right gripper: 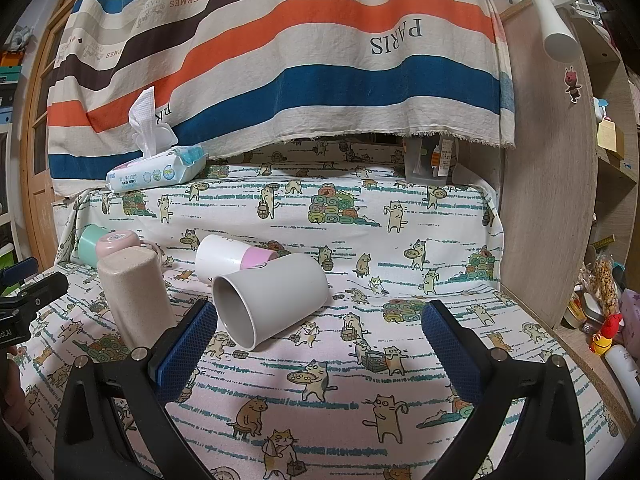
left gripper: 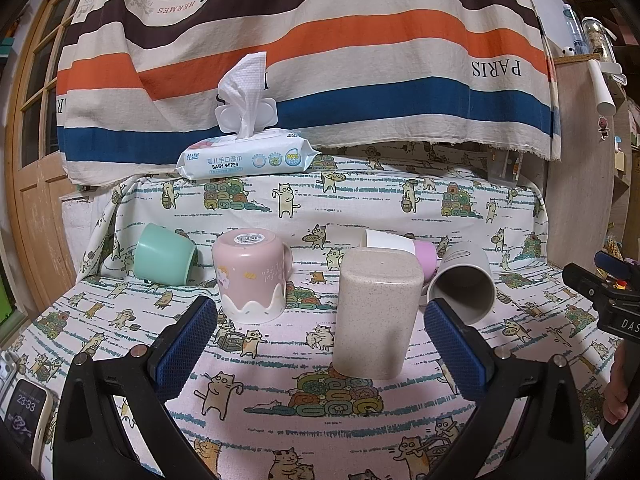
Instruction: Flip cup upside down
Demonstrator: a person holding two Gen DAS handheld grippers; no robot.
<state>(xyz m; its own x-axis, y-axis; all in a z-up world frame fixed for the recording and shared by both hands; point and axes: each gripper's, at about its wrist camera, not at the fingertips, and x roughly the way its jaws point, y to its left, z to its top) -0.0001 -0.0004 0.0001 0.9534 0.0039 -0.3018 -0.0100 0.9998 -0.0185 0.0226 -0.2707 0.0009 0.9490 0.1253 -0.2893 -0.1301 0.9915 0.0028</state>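
Jaws on your left gripper (left gripper: 320, 344) and right gripper (right gripper: 318, 340) gape wide, holding nothing. Your speckled beige plastic cup (left gripper: 376, 316) stands upside down on the cat-print cloth (left gripper: 280, 400), between the left fingers.

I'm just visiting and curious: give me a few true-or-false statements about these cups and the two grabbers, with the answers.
1. The beige speckled cup stands upside down. True.
2. The grey cup stands upright. False: it lies on its side, its mouth toward the camera.
3. The left gripper is clamped on the pink cup. False: its jaws are wide open, holding nothing.
4. The right gripper is open. True.
5. A wipe sticks up from the baby wipes pack. True.
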